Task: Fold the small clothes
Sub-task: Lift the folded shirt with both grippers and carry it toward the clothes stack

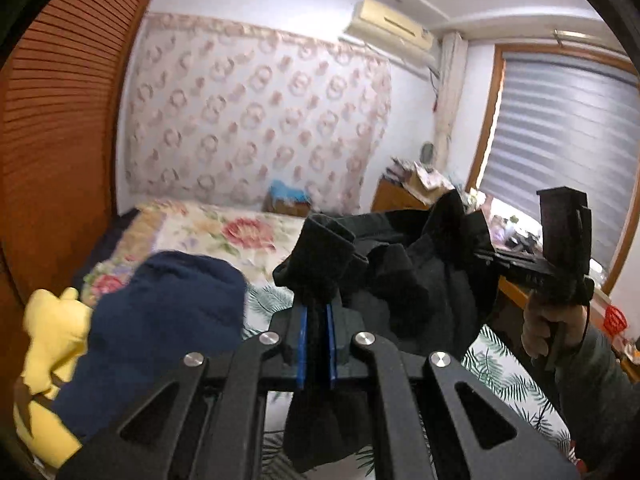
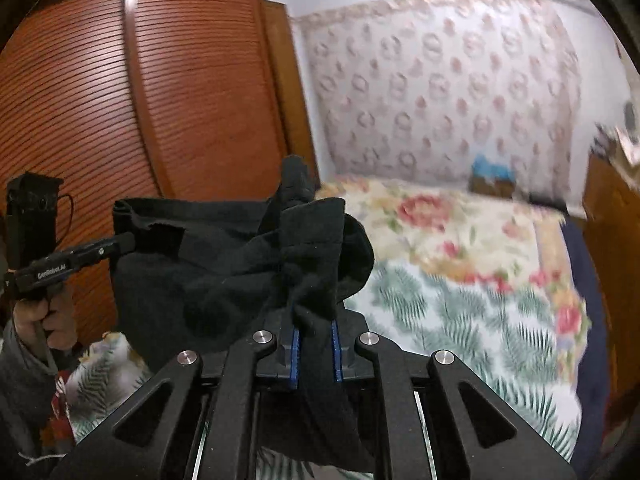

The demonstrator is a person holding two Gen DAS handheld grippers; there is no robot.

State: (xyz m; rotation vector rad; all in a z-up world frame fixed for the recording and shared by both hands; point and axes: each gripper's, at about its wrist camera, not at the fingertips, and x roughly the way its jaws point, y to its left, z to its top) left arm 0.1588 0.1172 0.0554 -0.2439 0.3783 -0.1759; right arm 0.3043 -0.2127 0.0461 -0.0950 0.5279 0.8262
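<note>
Bedroom interior. A ribbed reddish-brown wardrobe [image 2: 140, 92] fills one side; the far wall carries a pale hanging with a pink ring pattern [image 1: 256, 120], an air conditioner [image 1: 390, 26] above it, and a window with grey blinds [image 1: 560, 128] to the side. A cluttered wooden surface [image 1: 416, 188] stands below the window.

The bed [image 2: 460, 280] occupies the middle ground, covered by a floral spread with red blooms and, nearer the cameras, a sheet printed with green fern leaves.

A black garment [image 2: 224, 264], the item being folded, is held up in the air above the bed, stretched and bunched between the two tools; part of it hangs down below the jaws in each wrist view.

A dark navy garment [image 1: 168, 328] lies heaped on the bed at the left of the left wrist view, just beside a yellow soft item [image 1: 52, 344].

The left gripper [image 1: 316, 320] has its blue-padded jaws closed down on a fold of the black cloth. The right gripper [image 2: 316, 344] likewise pinches a gathered fold, its jaws narrowed onto the fabric. Each tool also appears in the other's view, gripped by a hand [image 1: 552, 328] in a grey sleeve.
</note>
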